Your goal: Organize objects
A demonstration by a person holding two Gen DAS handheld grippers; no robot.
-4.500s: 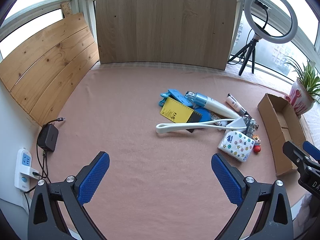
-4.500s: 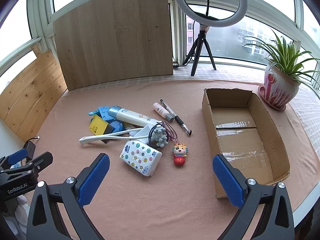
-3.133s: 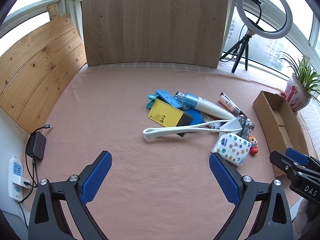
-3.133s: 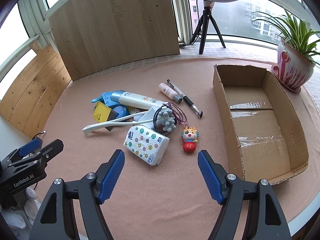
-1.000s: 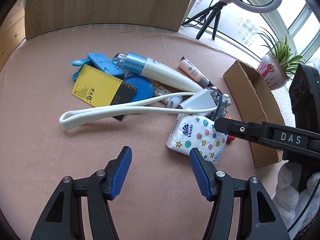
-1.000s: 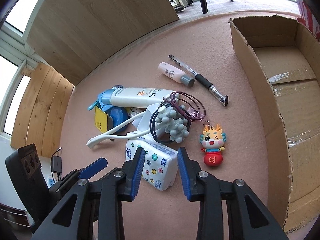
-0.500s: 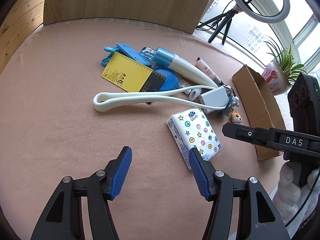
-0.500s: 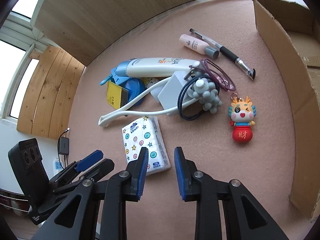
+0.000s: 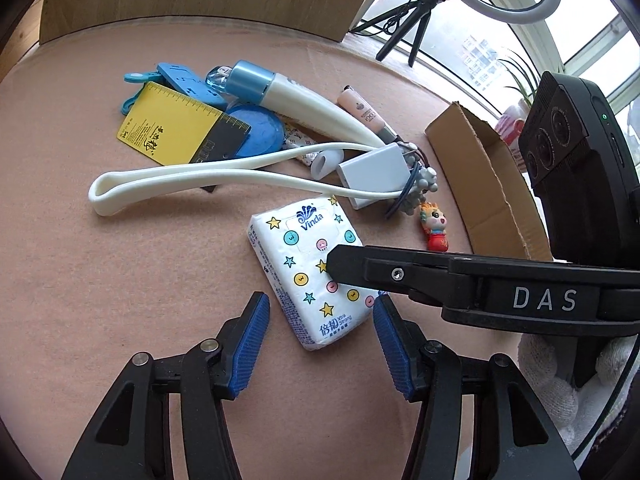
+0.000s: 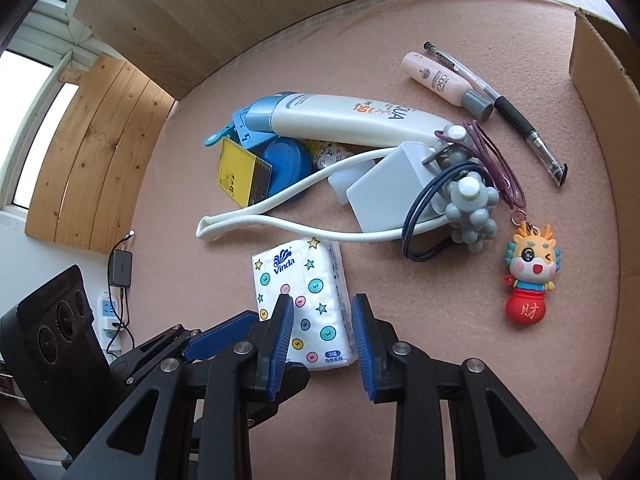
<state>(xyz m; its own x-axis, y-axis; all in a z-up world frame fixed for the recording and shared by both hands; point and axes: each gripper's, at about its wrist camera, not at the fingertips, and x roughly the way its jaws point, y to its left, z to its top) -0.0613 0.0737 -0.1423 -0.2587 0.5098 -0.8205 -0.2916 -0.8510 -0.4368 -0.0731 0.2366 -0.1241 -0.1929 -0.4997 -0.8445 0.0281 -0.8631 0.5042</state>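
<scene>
Your right tongs are straddling the tissue pack on the near surface, not pinching; only the left view is showing your left tongs spread beside it.

Glossy plastic-wrapped tissue pack on matt felt-like tabletop, w/ rough cardboard box.

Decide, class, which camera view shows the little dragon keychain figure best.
The right wrist view: the dragon keychain figure lies unobstructed, its face, red pot and ring all plain. In the left wrist view it appears small and foreshortened beside the cardboard box, just beyond the right gripper.
</scene>
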